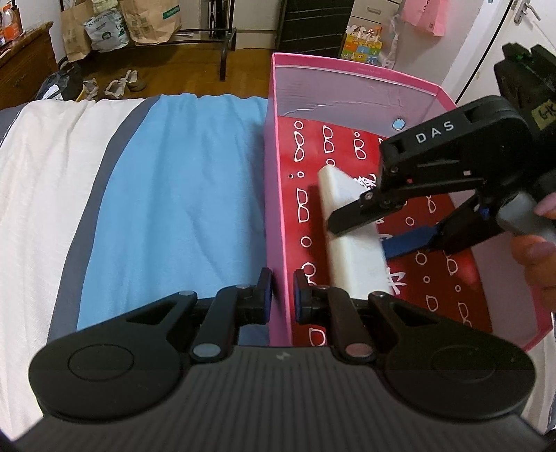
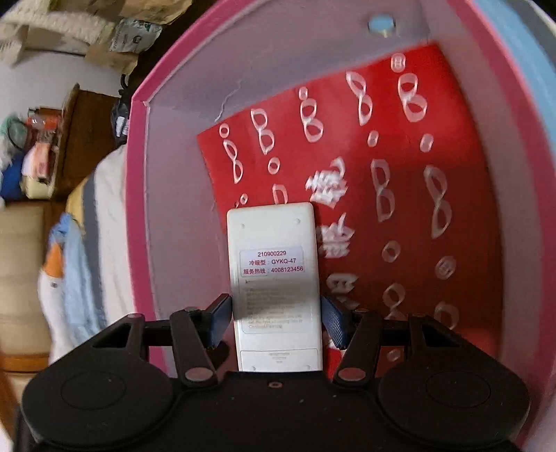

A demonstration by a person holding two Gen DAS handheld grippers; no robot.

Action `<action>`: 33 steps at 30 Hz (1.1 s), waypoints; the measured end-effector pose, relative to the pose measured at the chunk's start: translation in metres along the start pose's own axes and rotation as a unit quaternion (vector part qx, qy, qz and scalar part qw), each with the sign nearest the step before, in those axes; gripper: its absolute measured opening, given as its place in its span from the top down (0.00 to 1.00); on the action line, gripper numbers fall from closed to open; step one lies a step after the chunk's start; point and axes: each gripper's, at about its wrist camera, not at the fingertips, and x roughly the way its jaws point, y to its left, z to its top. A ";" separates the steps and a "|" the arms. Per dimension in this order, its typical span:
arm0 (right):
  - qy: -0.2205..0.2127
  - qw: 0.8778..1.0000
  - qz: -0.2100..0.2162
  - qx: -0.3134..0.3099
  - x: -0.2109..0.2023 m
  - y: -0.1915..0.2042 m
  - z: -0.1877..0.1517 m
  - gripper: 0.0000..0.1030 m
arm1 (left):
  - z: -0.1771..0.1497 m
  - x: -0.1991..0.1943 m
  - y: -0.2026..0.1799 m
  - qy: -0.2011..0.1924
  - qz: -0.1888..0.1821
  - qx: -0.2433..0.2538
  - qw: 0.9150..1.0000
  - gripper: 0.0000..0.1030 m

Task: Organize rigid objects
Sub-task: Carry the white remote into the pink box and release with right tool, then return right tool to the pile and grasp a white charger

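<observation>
Inside pink box (image 2: 139,167) — remote (image 2: 274,278) gripped.

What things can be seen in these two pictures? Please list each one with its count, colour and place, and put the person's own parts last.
remote control: one, white, back side up with a label, between the right gripper's pads inside the box
box: one, pink walls, open top, on the bed; left gripper clamps its near wall
red sheet: one, red with white glasses print, lining the box floor
bed cover: one, blue, white and grey stripes, left of the box
paper bags: several, brown, on the floor at the back
shoes: a pair, pale, on the wooden floor
left gripper: one, black, shut on the box wall
right gripper: one, black, blue pads, holding the remote control
hand: one, on the right gripper's handle
</observation>
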 end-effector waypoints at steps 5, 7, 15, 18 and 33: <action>-0.003 0.999 0.038 0.027 -0.008 0.000 -0.007 0.34 | 0.000 0.001 0.005 0.002 -0.007 -0.009 1.000 0.89; -0.009 1.000 0.028 -0.007 -0.019 0.007 -0.011 0.34 | 0.000 0.001 0.006 0.002 -0.008 -0.010 1.000 0.89; -0.040 0.980 0.042 -0.190 -0.099 0.038 -0.047 0.34 | 0.002 0.002 0.006 0.006 -0.006 -0.010 1.000 0.89; -0.084 0.957 0.012 -0.277 -0.138 0.042 -0.071 0.34 | 0.002 0.002 0.006 0.008 -0.006 -0.008 1.000 0.89; -0.083 0.936 -0.153 -0.307 -0.177 -0.078 -0.119 0.33 | 0.000 0.002 -0.001 0.027 -0.005 0.010 1.000 0.86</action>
